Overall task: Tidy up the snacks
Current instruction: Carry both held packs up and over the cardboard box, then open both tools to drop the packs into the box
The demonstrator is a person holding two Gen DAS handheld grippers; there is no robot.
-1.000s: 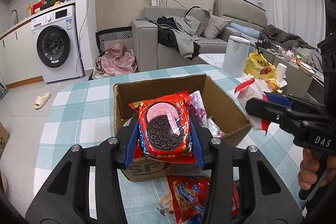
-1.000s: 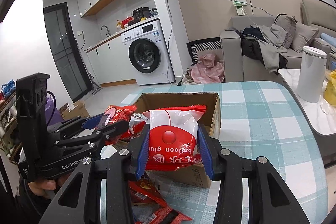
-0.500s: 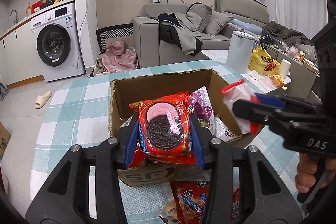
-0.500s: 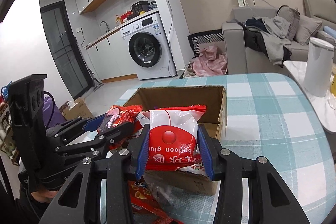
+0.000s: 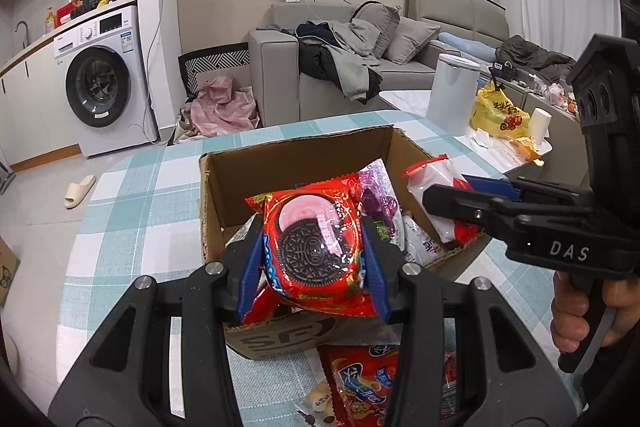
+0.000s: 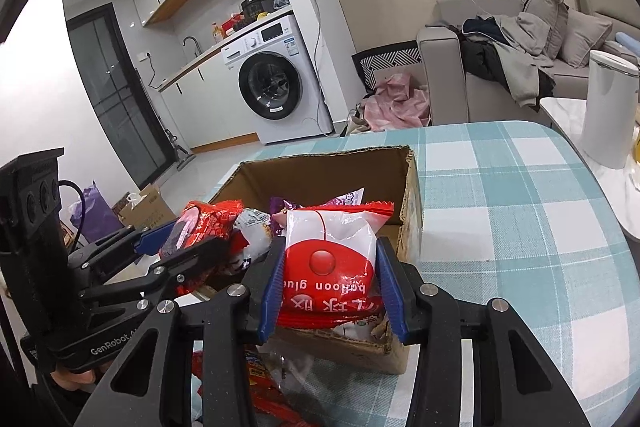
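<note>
My left gripper (image 5: 312,263) is shut on a red cookie packet (image 5: 312,243) and holds it over the near edge of an open cardboard box (image 5: 296,159). In the same view the right gripper (image 5: 452,203) comes in from the right, over the box's right side. It is shut on a white-and-red balloon glue packet (image 6: 330,259), above the box's near wall (image 6: 356,347). Inside the box lie a purple packet (image 5: 376,195) and other wrapped snacks. The left gripper (image 6: 188,243) with its red packet shows at the left of the right wrist view.
The box stands on a round table with a teal checked cloth (image 6: 500,195). More red snack packets (image 5: 368,383) lie on the cloth in front of the box. A hand (image 5: 576,311) grips the right tool. A white canister (image 6: 608,107) stands on a side table to the right.
Both grippers have come closer to the box and lower, each still holding its packet. The right gripper has moved in from the right until its packet hangs over the box's right side.
</note>
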